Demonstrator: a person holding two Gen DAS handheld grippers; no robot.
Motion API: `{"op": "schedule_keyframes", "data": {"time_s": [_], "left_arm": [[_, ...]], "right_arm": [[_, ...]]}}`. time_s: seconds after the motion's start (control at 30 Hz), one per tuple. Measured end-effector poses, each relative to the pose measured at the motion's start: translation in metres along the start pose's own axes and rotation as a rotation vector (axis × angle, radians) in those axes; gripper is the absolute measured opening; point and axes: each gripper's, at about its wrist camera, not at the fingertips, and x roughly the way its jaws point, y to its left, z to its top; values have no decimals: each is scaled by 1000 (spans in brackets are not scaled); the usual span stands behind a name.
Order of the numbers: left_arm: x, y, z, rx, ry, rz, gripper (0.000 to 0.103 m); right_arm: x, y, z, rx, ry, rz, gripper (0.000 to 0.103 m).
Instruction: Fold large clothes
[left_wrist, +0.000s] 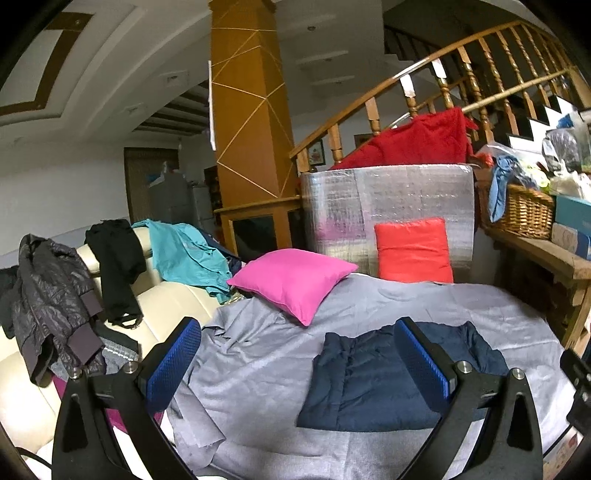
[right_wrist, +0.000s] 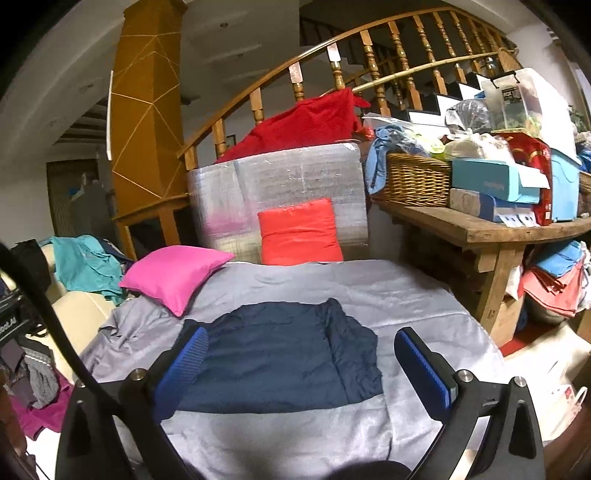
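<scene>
A navy blue padded garment (left_wrist: 373, 384) lies folded into a rough rectangle on the grey sheet (left_wrist: 258, 369) that covers the work surface. It also shows in the right wrist view (right_wrist: 280, 354), on the same grey sheet (right_wrist: 406, 295). My left gripper (left_wrist: 295, 362) is open and empty, held above the sheet just left of the garment. My right gripper (right_wrist: 299, 365) is open and empty, held above the garment's near edge. Neither gripper touches the cloth.
A pink cushion (left_wrist: 291, 284) and an orange-red cushion (left_wrist: 413, 251) sit at the sheet's far side. A cream sofa (left_wrist: 173, 306) at left carries a dark jacket (left_wrist: 51, 302), black clothes and a teal garment (left_wrist: 188, 254). A wooden bench (right_wrist: 491, 229) with a wicker basket (right_wrist: 413, 181) stands at right.
</scene>
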Motion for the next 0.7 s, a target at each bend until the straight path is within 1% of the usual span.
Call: {"op": "schedule_keyframes", "data": {"time_s": [0.17,0.33,0.5,0.7], "left_arm": [[-2,9,-1,-11,-3,20,103],[-7,18,-2,-23,-5,36,103],[-12,25,-2,-38,-6,22,103],[-16,28,-1,-28,-20,42,103]], "right_arm": [[-10,8,3,6,-30,18,102],[-20,18,4,0,-47,14,102],[-25,21,6,-2,-49,3,102],[-26,21,5,4,-42,2,102]]}}
